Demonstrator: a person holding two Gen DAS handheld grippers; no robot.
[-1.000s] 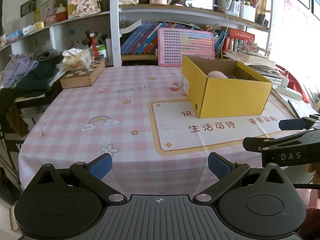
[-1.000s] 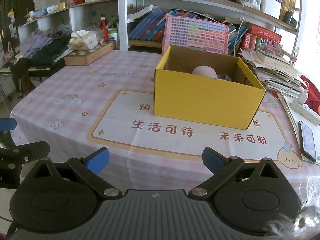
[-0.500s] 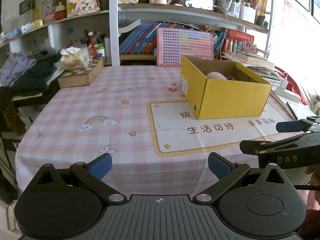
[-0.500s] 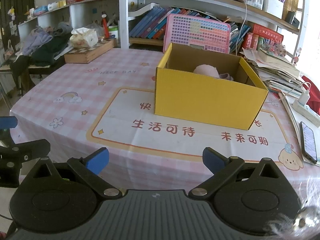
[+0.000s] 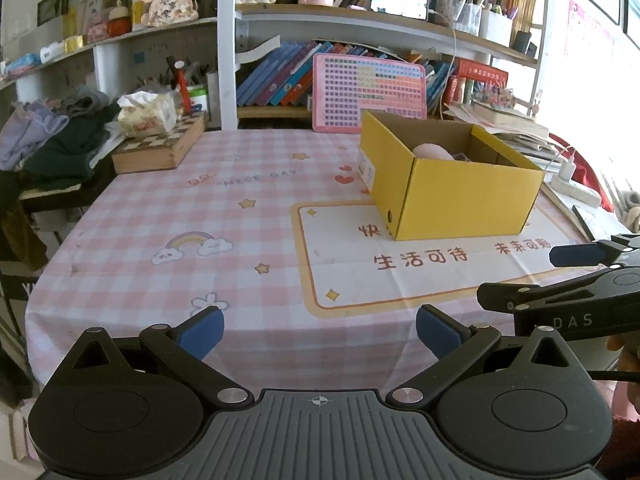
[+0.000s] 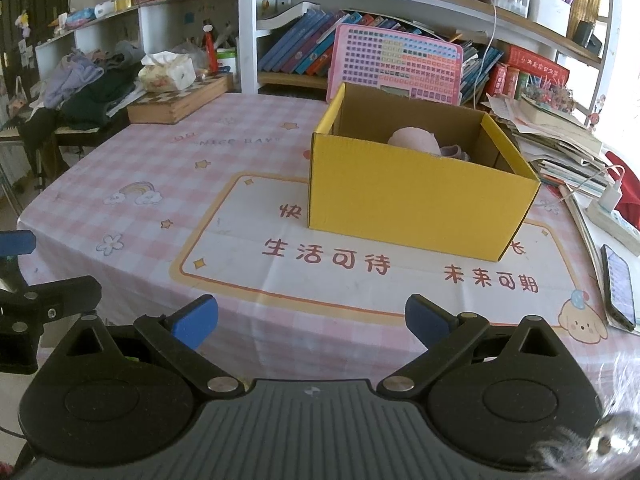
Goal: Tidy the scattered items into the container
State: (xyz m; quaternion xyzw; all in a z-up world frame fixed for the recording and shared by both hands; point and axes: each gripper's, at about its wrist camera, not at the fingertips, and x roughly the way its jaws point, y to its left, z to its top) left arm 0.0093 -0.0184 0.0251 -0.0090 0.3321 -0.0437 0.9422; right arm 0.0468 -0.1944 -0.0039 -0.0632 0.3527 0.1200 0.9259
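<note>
In the left wrist view, the left gripper (image 5: 320,330) is at the near edge of the table (image 5: 160,216), which has a pink checked cloth. Its jaws are released, with a wide gap between the two blue pads, and they grasp nothing. The yellow cardboard box (image 5: 464,196) stands on the right part of the table, open at the top, partly on the white printed panel of the cloth. Inside it a pink rounded item (image 5: 432,151) shows above the front wall. The right gripper (image 5: 568,276) comes in from the right edge of this view, near the table edge. Behind the table, at the left, a tissue pack (image 5: 146,114) lies on a chess box (image 5: 160,148).

In the right wrist view, the right gripper (image 6: 312,318) also is at the near edge of the table (image 6: 160,168), and its jaws are released and hold nothing. The yellow cardboard box (image 6: 416,204) is straight ahead, well apart from the pads. The pink rounded item (image 6: 414,140) rests inside, and a small purple thing (image 6: 454,152) lies just beside it. A phone (image 6: 619,286) lies on the table at the right. A part of the left gripper (image 6: 40,296) is seen at the left edge.
</note>
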